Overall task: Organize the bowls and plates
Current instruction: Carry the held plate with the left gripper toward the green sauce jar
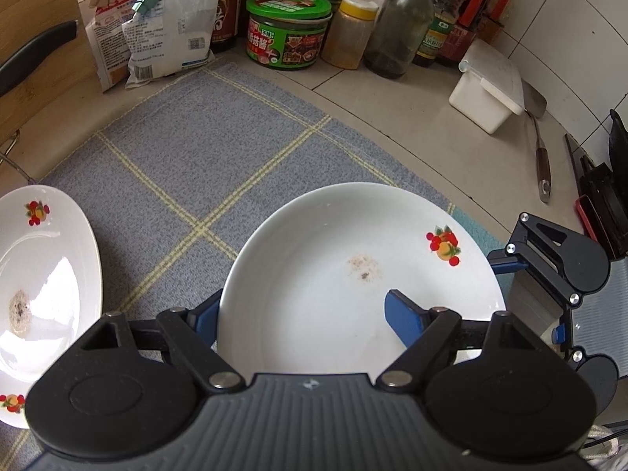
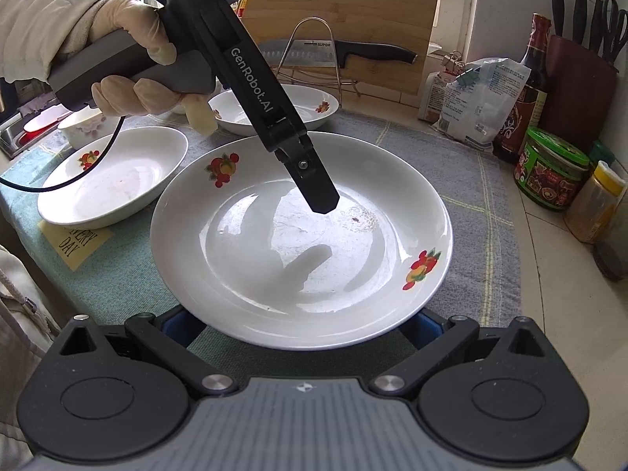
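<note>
A white plate with fruit prints rests on the grey checked cloth. My left gripper is open and straddles its rim, with one blue finger over the inside and the other finger outside the rim. It also shows in the right wrist view, reaching over the plate. My right gripper is open at the plate's near rim, its fingers mostly hidden under the rim. It also shows in the left wrist view. A second white plate lies to the left.
A third plate and a small bowl lie further back. Bottles, jars and bags line the counter's back. A white box, a spatula, a knife on a rack and a knife block stand around.
</note>
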The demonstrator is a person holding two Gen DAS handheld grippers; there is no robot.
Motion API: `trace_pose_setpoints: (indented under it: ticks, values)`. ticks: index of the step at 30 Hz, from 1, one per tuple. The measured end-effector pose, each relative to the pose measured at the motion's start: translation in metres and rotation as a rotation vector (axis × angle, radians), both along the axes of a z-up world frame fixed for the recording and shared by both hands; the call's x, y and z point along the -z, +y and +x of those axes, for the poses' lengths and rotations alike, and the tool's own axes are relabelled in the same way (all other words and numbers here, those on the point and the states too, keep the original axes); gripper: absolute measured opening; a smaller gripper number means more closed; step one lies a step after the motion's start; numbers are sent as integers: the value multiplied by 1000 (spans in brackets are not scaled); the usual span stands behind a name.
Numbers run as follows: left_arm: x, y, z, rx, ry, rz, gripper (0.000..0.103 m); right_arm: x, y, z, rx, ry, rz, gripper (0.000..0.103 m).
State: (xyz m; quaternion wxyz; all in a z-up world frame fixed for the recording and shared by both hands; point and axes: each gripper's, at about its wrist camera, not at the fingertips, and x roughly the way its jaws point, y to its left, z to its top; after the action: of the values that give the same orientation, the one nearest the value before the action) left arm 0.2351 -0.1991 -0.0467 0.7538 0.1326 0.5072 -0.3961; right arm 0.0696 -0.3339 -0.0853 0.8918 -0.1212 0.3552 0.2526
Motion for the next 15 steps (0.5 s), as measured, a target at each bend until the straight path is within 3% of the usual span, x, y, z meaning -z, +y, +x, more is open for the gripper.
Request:
trace_pose_setpoints:
  ticks: [15]
  values:
    - [1,-32,52,20,-21,-23,83,-5,-29,50,20,8,-13,103]
